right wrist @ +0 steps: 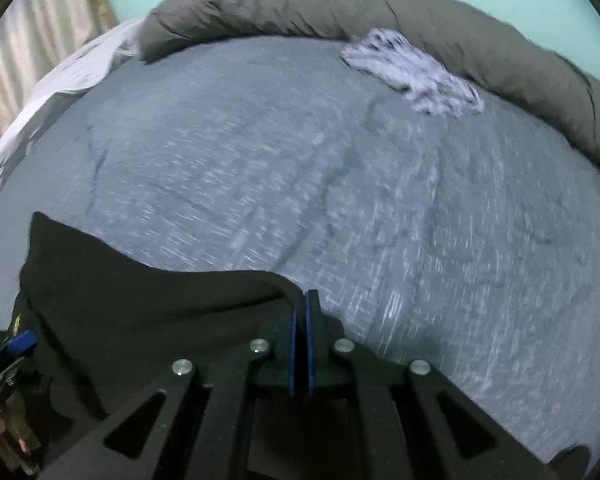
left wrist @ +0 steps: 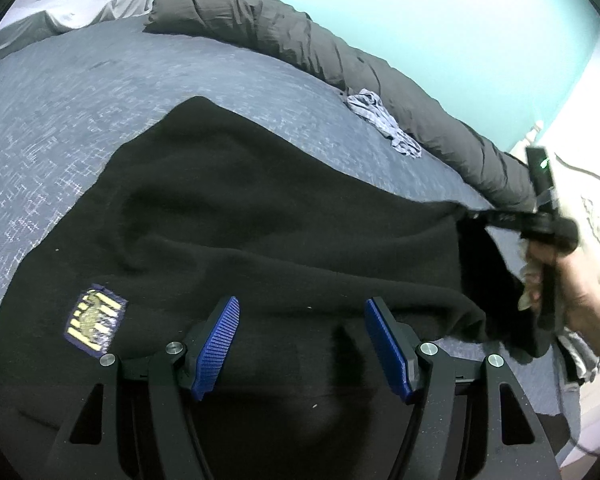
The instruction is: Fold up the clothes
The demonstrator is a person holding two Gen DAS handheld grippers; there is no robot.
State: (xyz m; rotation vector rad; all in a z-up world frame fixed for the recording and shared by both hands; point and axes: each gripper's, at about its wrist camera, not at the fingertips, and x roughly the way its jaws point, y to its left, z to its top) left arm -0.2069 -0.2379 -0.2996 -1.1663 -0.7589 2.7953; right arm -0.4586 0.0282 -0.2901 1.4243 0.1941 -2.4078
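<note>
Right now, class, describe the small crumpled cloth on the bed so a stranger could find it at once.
Start at the blue-grey bedspread and follow it to the rolled dark duvet along the far edge. The crumpled cloth lies against that roll. It alone is pale and streaky, unlike the black garment.

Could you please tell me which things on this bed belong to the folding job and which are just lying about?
In the job:
- black garment
- right gripper, shut on its edge
- left gripper, open over it

Lying about:
- crumpled light cloth
- rolled dark duvet
- white pillow
</note>
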